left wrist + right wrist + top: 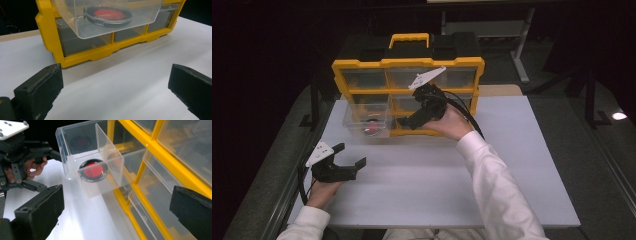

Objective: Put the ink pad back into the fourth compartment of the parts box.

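Left gripper [348, 156] idles with jaws spread on the surface [512, 190], right gripper [404, 121] released beside the pulled-out clear drawer [367, 117]; red disc [93, 170] sits inside, drawer closing probably remains.

My table [512, 170] has a plain white top. Straight ahead of my left gripper [346, 161] a yellow organizer [362, 64] with clear drawers stands directly on it, near the far edge. My right gripper [408, 122] is up against its front. Between my left gripper and the organizer the white top lies bare.
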`<state>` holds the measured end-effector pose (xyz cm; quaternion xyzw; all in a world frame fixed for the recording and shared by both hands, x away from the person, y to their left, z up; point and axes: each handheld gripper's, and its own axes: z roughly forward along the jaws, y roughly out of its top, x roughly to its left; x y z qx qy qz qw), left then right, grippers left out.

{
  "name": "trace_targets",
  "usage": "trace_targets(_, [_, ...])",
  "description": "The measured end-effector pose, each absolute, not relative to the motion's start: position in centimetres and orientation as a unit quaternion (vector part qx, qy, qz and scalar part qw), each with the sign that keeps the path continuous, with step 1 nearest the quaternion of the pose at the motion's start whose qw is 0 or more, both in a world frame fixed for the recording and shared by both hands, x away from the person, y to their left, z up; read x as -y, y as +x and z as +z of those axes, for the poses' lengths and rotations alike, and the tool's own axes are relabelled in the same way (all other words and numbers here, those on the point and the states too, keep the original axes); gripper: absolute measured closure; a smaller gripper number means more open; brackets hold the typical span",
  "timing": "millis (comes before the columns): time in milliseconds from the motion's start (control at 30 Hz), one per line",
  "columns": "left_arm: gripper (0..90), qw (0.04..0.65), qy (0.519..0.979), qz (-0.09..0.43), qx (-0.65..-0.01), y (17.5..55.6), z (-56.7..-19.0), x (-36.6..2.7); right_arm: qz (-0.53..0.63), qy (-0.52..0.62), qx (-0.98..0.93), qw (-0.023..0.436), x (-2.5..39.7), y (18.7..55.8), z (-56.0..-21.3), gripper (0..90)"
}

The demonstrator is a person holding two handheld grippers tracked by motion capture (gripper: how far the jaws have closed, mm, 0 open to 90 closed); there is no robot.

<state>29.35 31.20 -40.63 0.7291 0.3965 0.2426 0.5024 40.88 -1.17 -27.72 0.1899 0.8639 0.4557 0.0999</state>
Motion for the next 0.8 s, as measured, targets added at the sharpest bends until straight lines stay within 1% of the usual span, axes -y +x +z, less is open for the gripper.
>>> trace_targets(600, [0.0,0.496,0.743,0.236,-0.383,29.2,-40.7,-30.6,0.473,0.212,-0.848,0.113,5.3,40.0,-30.4,0.0])
trace_targets(800, [0.0,0.496,0.738,0.236,-0.392,29.2,-40.7,-30.9,0.480,0.231,-0.839,0.114,6.8,39.6,-31.4,0.0])
